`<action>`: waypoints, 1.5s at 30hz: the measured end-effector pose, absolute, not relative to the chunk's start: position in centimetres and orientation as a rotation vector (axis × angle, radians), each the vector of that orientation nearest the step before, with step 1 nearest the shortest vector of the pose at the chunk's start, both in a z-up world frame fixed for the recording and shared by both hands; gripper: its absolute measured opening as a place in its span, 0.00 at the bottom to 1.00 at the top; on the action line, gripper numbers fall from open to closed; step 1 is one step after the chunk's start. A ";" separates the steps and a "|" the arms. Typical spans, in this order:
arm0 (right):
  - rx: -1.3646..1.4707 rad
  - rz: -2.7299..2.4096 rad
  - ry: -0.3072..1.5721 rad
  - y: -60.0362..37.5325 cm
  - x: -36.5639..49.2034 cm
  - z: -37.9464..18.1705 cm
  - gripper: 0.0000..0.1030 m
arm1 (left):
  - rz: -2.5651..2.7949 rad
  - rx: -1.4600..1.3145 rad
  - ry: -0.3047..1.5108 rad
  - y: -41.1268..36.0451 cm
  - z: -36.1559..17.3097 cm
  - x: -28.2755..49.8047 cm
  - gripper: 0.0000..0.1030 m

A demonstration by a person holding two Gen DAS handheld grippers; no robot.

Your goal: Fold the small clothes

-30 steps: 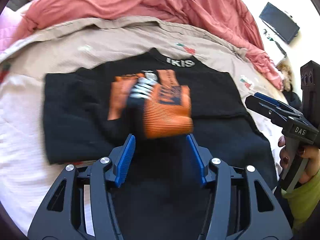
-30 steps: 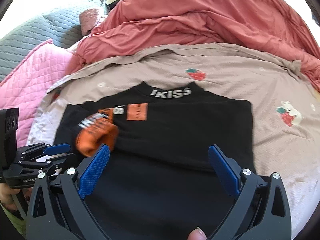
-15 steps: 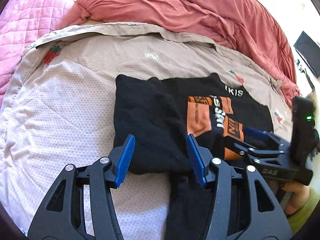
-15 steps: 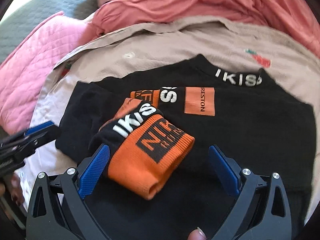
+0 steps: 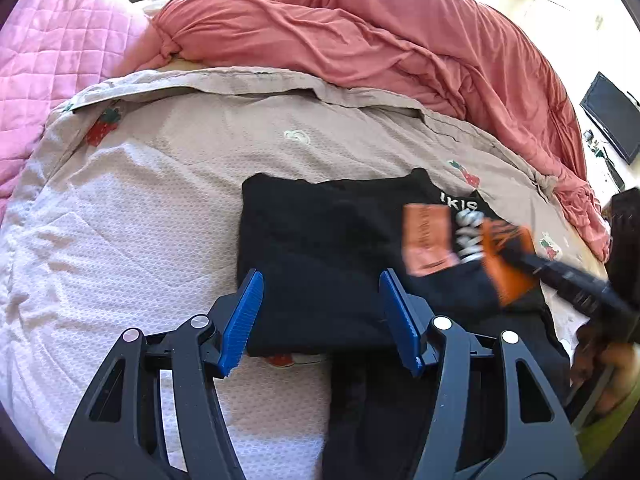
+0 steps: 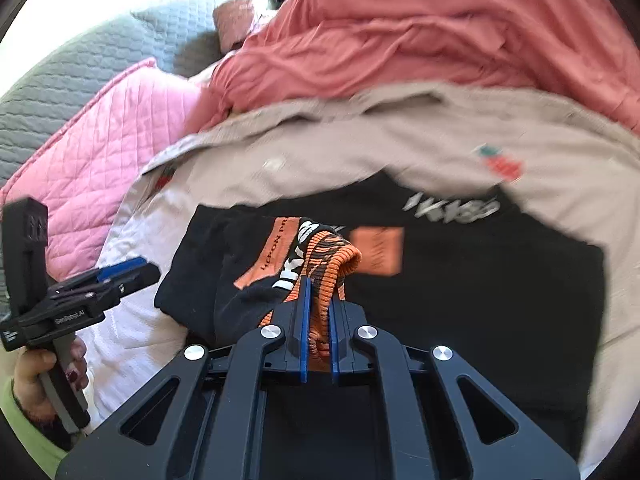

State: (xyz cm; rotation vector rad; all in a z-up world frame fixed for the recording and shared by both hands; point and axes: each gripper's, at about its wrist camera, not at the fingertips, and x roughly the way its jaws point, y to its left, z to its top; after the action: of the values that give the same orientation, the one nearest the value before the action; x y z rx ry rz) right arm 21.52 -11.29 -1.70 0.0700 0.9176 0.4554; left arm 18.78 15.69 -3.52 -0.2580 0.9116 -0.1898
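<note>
A black sweater (image 5: 320,248) (image 6: 460,280) with white collar lettering and orange patches lies partly folded on the bed. Its orange ribbed cuff (image 6: 332,264) (image 5: 508,264) is pinched between the blue pads of my right gripper (image 6: 319,308), which is shut on it and holds the sleeve over the sweater's body. My left gripper (image 5: 320,304) is open and empty, its blue fingers (image 5: 244,316) hovering over the sweater's near left edge. The left gripper also shows at the left of the right wrist view (image 6: 120,276).
The sweater rests on a beige sheet (image 5: 160,200) with strawberry prints. A rumpled red duvet (image 5: 380,40) is heaped behind it. A pink quilt (image 5: 48,56) and a grey quilt (image 6: 80,64) lie at the far left. A dark screen (image 5: 612,116) hangs at the right.
My right gripper has closed on the orange cuff and lifted it. My left gripper stayed open and shifted slightly over the sweater's left edge.
</note>
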 end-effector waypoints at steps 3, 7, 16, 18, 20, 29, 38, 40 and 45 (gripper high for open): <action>0.052 0.410 0.896 -14.8 21.8 -0.3 0.07 | -0.218 -0.247 0.899 14.5 -3.4 18.7 0.51; 0.028 0.334 0.886 -19.6 22.1 -0.1 0.07 | -0.248 -0.207 0.894 12.2 -3.6 18.8 0.51; -0.012 0.249 0.876 -24.9 21.8 -1.5 0.06 | -0.257 -0.112 0.947 5.6 -4.7 20.8 0.51; -0.023 0.239 0.885 -25.6 21.8 -2.2 0.07 | -0.243 -0.105 0.967 4.3 -5.3 22.1 0.51; -0.043 0.232 0.887 -25.7 21.8 -2.8 0.07 | -0.232 -0.100 0.992 3.3 -6.2 23.4 0.51; -0.042 0.150 0.893 -28.5 22.2 -5.0 0.07 | -0.196 -0.040 1.050 2.0 -9.1 24.3 0.52; 0.165 0.242 0.971 -28.6 23.0 -7.8 0.47 | -0.188 -0.029 1.044 1.8 -9.3 24.0 0.54; 0.153 0.279 0.993 -27.8 23.1 -8.6 0.13 | -0.183 -0.018 1.041 1.6 -9.3 23.9 0.54; 0.073 0.271 0.872 -27.4 21.9 -5.7 0.04 | -0.169 -0.020 1.030 1.4 -9.3 23.9 0.54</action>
State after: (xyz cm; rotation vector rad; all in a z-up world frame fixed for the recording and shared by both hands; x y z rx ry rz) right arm 21.87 -27.35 -5.65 0.0727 0.8721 0.2706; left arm 23.86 1.36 -9.26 -0.0196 1.0299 -0.1688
